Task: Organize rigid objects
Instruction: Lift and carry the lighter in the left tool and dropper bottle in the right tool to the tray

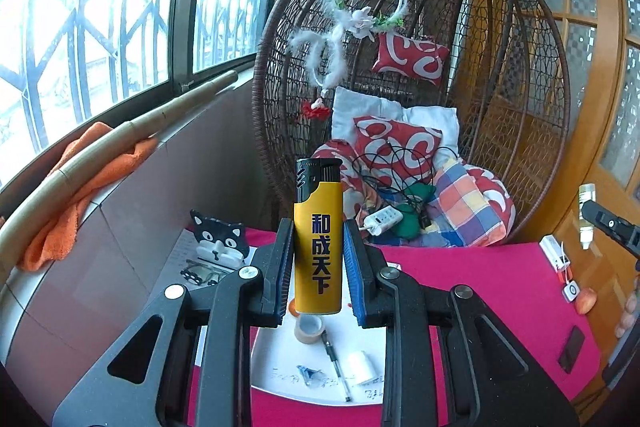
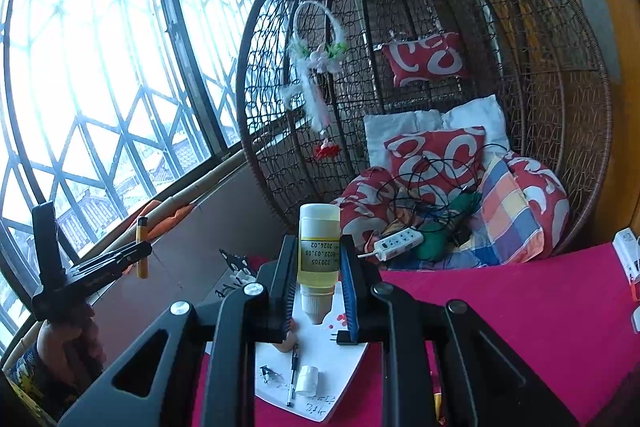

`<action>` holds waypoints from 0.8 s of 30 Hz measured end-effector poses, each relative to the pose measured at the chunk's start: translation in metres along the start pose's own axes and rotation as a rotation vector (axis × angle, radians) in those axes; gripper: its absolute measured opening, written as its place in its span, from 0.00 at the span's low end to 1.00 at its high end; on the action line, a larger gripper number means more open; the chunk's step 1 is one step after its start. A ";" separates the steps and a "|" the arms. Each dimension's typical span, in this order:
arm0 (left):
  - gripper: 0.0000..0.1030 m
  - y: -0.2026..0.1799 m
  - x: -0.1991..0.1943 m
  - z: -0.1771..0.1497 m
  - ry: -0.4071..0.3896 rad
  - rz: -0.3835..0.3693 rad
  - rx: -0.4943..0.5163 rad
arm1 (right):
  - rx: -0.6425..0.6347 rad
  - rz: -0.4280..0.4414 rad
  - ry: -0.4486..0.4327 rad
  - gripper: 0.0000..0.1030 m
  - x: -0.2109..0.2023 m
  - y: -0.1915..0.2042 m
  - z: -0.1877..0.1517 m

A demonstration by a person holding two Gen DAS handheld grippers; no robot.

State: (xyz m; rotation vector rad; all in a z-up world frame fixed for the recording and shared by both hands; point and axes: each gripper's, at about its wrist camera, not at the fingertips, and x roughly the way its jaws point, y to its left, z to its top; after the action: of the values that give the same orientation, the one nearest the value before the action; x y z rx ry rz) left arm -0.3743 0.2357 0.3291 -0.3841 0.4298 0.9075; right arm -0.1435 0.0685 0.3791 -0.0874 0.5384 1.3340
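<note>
Left gripper [image 1: 318, 259], jaws clamped on upright yellow lighter [image 1: 318, 243], raised above white tray [image 1: 280, 355] on pink-covered bench [image 1: 480, 287]. On tray: tape roll [image 1: 309, 327], pen [image 1: 337, 367], white cap [image 1: 362, 367]. Right gripper [image 2: 319, 283], jaws gripping upside-down bottle of yellowish liquid [image 2: 319, 247], nozzle down over the tray.

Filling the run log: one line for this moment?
left gripper: holds lighter upright | right gripper: holds bottle cap-down | both above white tray
</note>
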 end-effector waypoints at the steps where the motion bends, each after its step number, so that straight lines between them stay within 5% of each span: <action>1: 0.23 0.003 0.002 0.000 0.003 -0.001 0.001 | -0.001 0.002 0.004 0.18 0.003 0.002 -0.001; 14: 0.23 0.016 0.048 0.010 0.073 -0.079 0.052 | -0.026 0.019 0.109 0.18 0.074 0.030 -0.011; 24: 0.23 0.001 0.168 -0.015 0.338 -0.193 0.074 | 0.024 -0.016 0.326 0.18 0.158 0.021 -0.063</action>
State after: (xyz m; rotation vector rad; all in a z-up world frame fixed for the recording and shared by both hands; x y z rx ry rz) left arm -0.2866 0.3414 0.2308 -0.5042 0.7213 0.6370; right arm -0.1627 0.1932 0.2624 -0.2928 0.8265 1.3042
